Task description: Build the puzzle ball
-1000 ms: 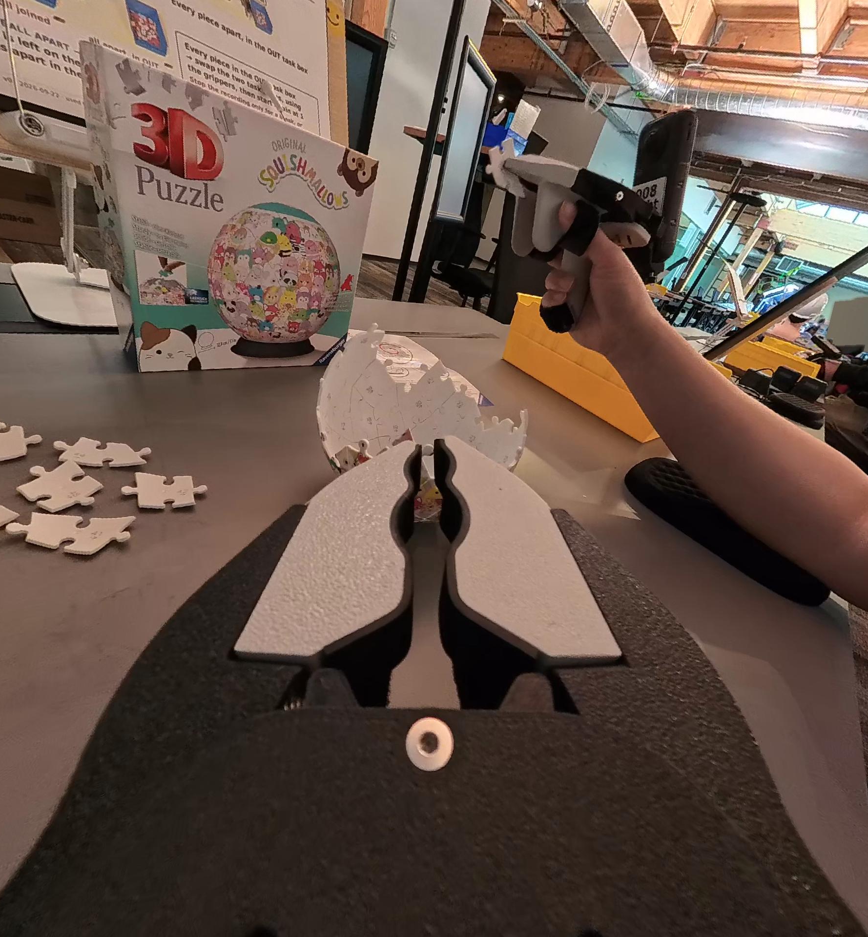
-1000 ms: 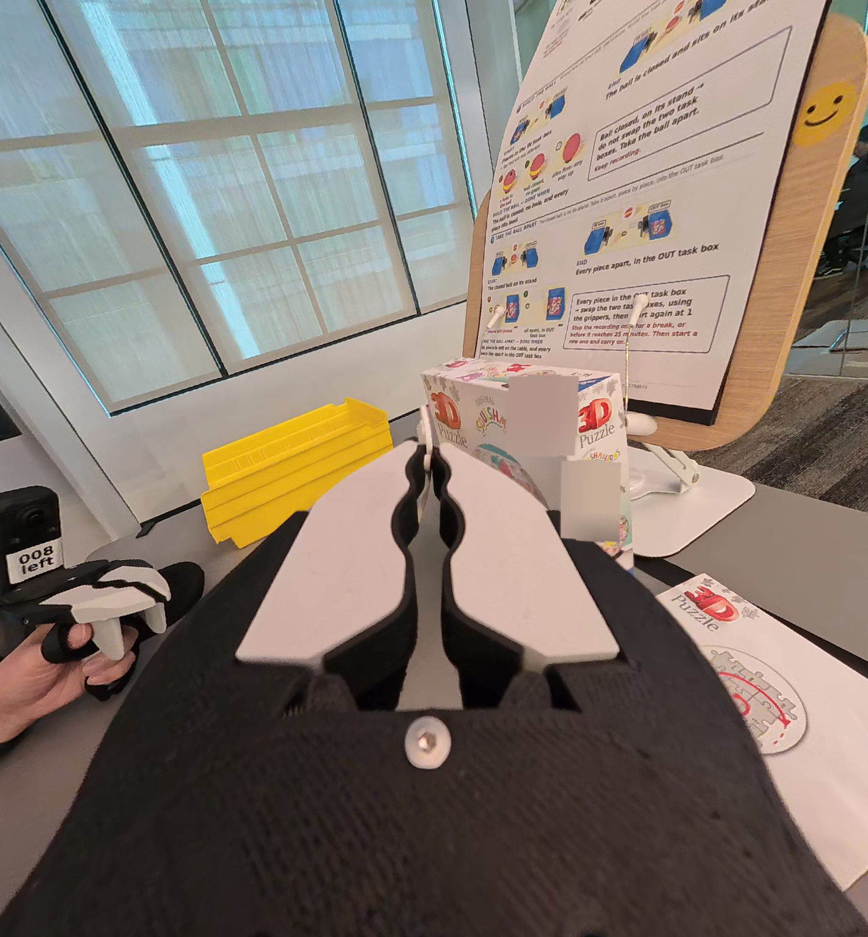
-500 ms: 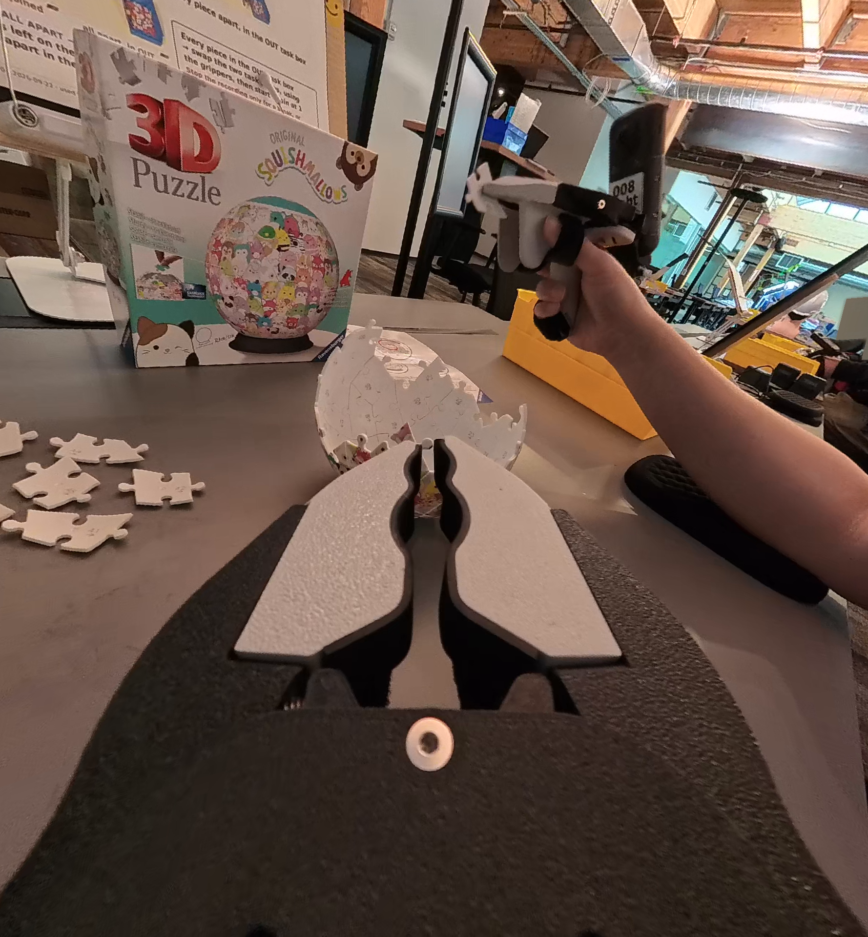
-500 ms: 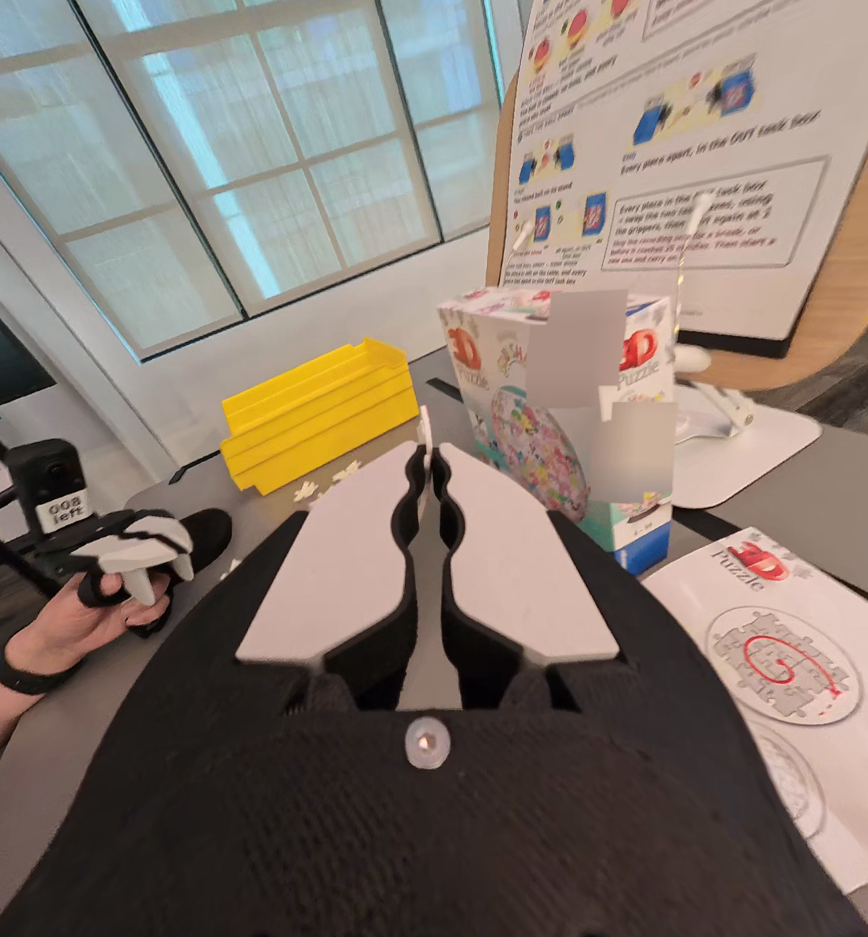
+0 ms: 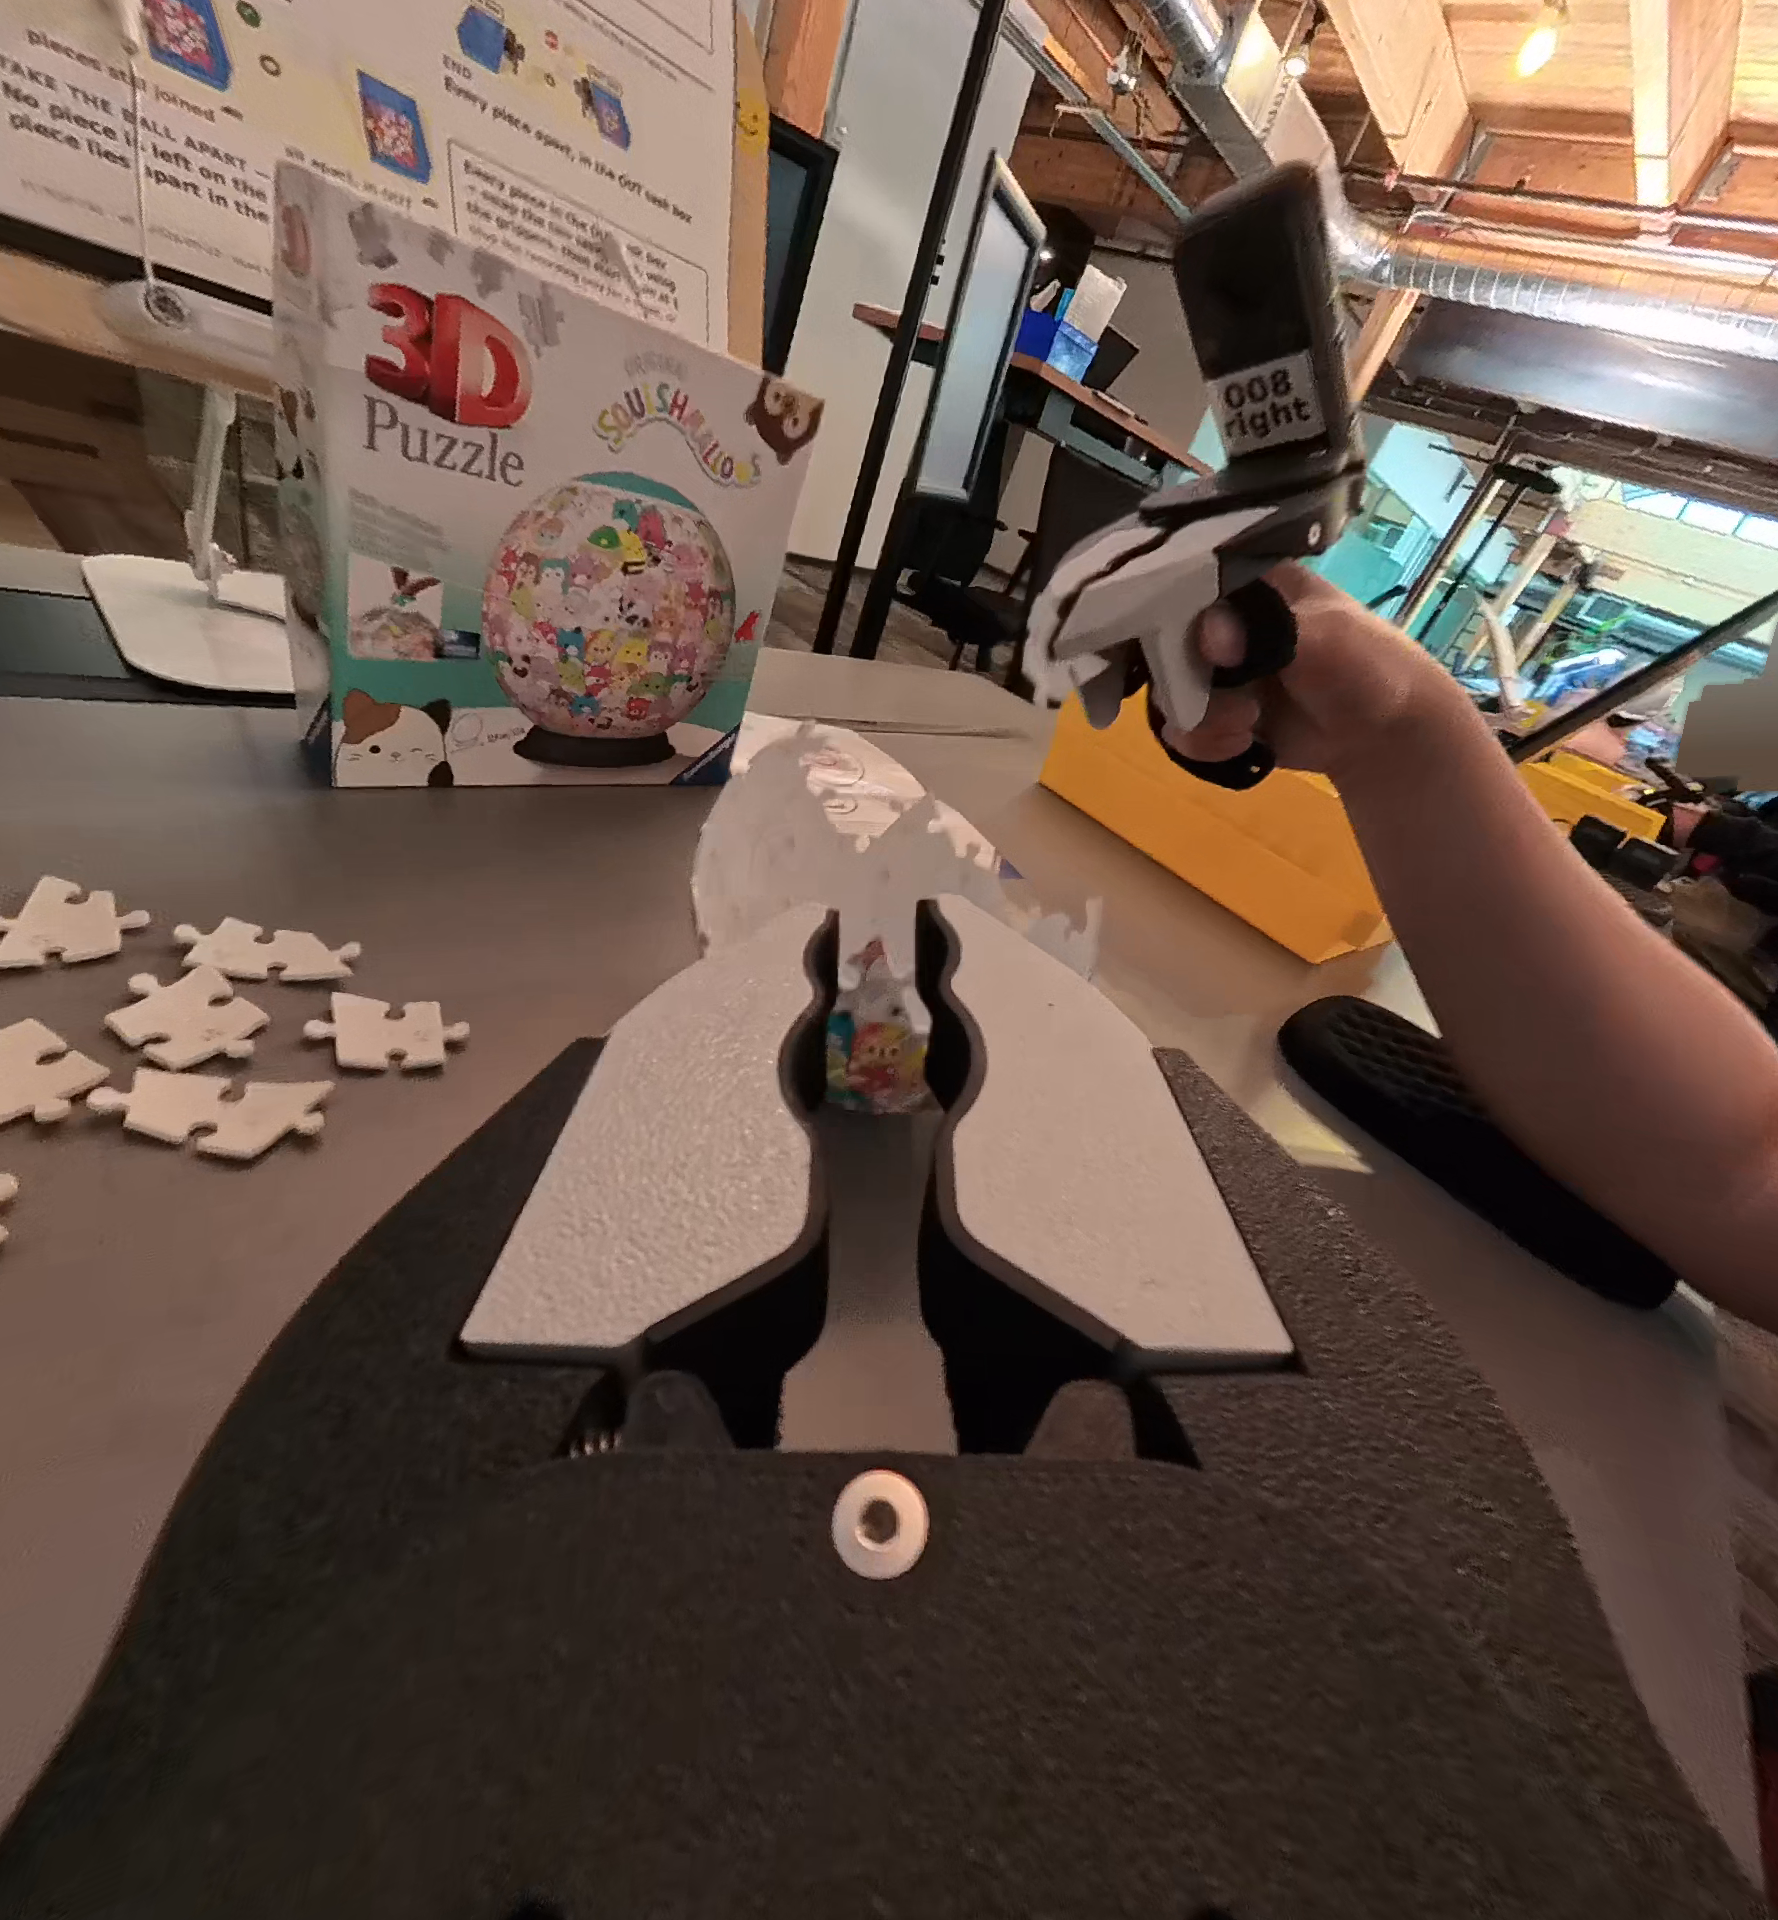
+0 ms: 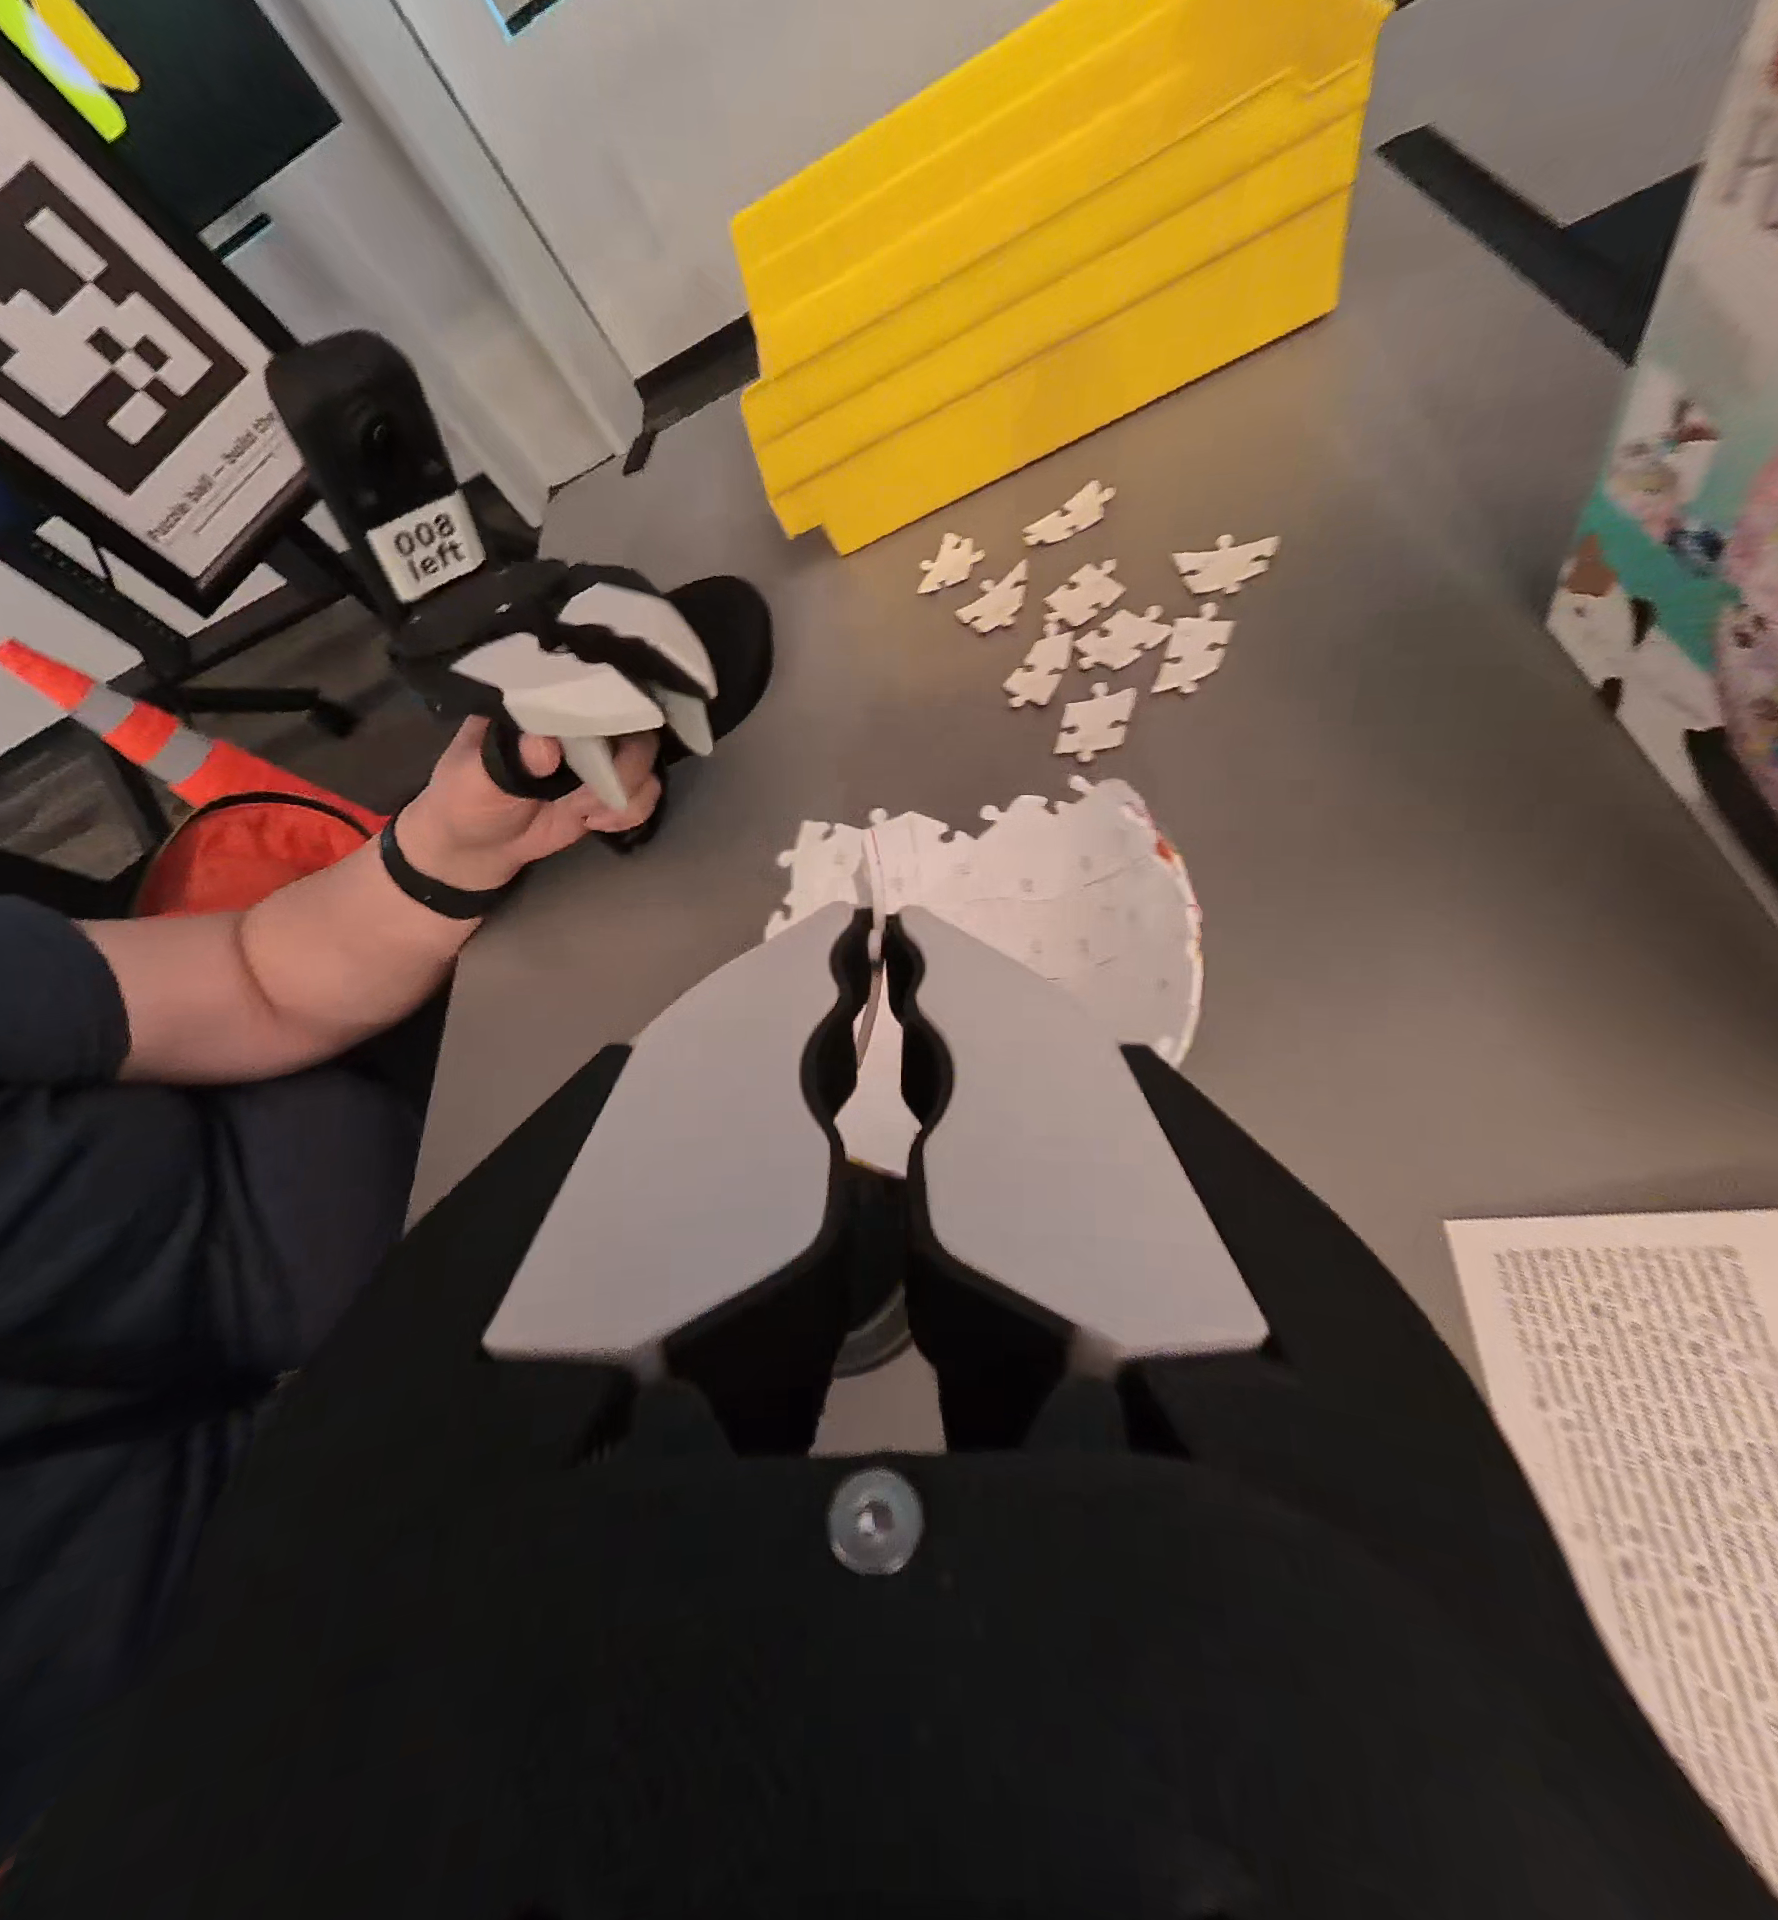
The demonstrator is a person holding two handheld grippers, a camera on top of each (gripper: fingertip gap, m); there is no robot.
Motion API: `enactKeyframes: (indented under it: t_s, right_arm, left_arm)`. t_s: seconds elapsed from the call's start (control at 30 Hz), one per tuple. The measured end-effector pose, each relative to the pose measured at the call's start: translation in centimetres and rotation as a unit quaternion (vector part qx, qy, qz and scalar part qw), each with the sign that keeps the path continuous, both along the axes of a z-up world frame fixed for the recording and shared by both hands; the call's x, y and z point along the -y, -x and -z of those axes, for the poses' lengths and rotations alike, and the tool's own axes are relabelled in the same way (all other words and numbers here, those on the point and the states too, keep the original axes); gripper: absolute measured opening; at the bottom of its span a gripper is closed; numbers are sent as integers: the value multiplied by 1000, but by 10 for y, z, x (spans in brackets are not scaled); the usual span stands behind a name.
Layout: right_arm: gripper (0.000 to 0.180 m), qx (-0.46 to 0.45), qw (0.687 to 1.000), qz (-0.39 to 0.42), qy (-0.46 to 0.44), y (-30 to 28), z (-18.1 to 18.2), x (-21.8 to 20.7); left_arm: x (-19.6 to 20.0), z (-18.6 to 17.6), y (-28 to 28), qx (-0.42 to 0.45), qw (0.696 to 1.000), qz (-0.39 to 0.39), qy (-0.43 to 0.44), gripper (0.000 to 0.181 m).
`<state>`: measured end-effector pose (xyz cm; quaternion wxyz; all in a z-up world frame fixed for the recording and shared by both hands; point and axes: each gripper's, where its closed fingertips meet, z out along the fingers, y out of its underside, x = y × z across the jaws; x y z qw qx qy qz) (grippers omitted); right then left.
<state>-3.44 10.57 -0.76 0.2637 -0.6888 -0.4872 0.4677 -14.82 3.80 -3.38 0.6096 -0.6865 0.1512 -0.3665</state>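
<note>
The grey table (image 5: 189, 1351) carries everything. At its far side stands the puzzle box (image 5: 542, 582), upright, and to the right a yellow bin (image 6: 1051, 281) lies on its side. The half-built puzzle ball (image 6: 1072, 904), a white shell with jagged edges, rests on the table between them, open side up. Loose puzzle pieces (image 6: 1093, 623) lie scattered flat near the bin, well apart from the shell. The right gripper (image 6: 877, 930), held above the shell, has its jaws nearly closed, pinching a single white piece (image 6: 872, 883) edge-on. The left gripper (image 5: 877, 914) sits low just before the shell, jaws slightly apart, holding nothing.
</note>
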Motion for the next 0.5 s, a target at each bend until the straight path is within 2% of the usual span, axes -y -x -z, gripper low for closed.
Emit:
enactKeyframes:
  t_s: [0.1,0.27,0.4,0.5]
  right_arm:
    - [4,9,1000,-17,3,4,1,8]
    - [4,26,999,-24,-3,7,8,10]
    - [4,41,999,-21,-16,2,13,5]
    - [4,23,1000,-11,-3,-3,10,-2]
  left_arm:
    - [-5,-18,-11,-15,999,31,-2,16]
    - [-26,-34,-48,-140,986,94,3,17]
    - [-61,-63,-67,-212,973,81,-51,16]
    - [-73,-64,-90,-255,956,147,-17,16]
